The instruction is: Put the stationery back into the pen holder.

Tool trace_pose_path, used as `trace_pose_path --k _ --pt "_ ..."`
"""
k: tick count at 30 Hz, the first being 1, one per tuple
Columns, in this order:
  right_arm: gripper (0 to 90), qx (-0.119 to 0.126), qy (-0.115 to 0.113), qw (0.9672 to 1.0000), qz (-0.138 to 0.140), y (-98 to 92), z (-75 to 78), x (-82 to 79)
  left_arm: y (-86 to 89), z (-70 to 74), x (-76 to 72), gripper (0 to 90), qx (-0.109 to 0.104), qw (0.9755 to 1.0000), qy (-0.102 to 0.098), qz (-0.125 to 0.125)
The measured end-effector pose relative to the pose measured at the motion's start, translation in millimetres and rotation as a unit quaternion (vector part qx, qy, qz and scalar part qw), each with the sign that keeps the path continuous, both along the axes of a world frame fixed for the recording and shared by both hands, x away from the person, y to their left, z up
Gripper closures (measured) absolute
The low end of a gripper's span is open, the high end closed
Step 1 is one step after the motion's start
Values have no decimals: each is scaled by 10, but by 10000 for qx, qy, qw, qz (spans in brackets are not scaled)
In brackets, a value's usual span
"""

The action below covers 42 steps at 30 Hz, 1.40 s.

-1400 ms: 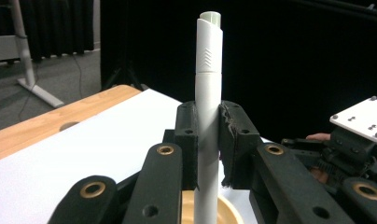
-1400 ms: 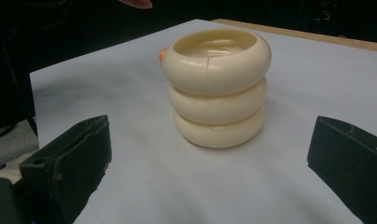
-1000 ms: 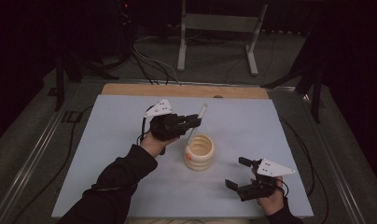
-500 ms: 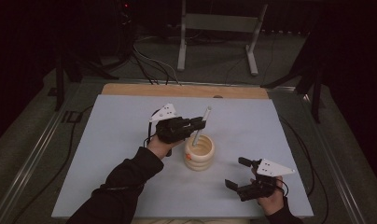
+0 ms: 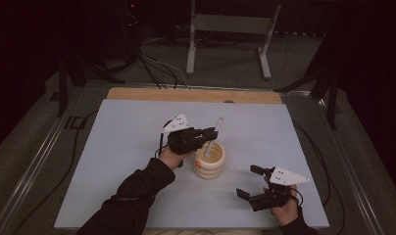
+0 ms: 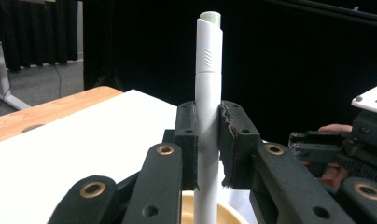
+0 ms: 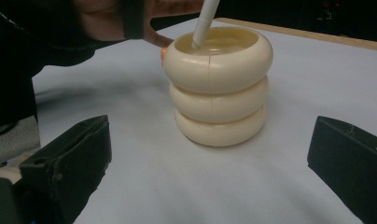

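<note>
Pen (image 6: 208, 93), white with a pale green end cap, stands nearly upright in the left gripper view, pinched at mid-length between the two black jaws of the left hand-held gripper (image 6: 207, 140). Its lower end dips into the open mouth of a cream holder (image 7: 219, 84) shaped like three stacked rings. In the right gripper view the pen tip (image 7: 196, 44) sits inside the holder's rim, leaning toward the near-left wall; whether it touches the bottom cannot be told. In the high view the holder (image 5: 210, 161) stands on the pale blue sheet covering the bench (image 5: 137, 147), near its middle, with the left hand-held gripper (image 5: 198, 139) just above and to its left, the pen (image 5: 213, 134) slanting up to the right. The right hand-held gripper (image 5: 255, 181) rests low on the bench, well apart from the holder toward the near right, its jaws spread wide and holding nothing, pointed at the holder.
</note>
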State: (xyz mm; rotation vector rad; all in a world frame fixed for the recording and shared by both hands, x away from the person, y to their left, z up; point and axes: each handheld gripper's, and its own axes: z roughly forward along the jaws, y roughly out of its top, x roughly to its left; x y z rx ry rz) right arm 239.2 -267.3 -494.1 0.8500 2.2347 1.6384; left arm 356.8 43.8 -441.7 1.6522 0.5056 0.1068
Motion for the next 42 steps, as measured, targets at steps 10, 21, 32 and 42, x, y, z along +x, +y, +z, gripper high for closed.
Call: trace_pose_path --k 10,21,32,42 --pt "0 -5 -2 10000 0 1 -1 -1 -15 -142 -14 788 76 9999 57 -54" --pt "0 -19 -1 10000 1 -1 -4 2 -57 -231 -63 787 512 9985 188 -21" --pt "0 -9 7 10000 -9 -5 -3 2 -3 -109 -76 548 288 9992 222 135" --pt "0 -19 19 10000 8 3 -6 6 130 56 -50 236 607 9965 383 428"
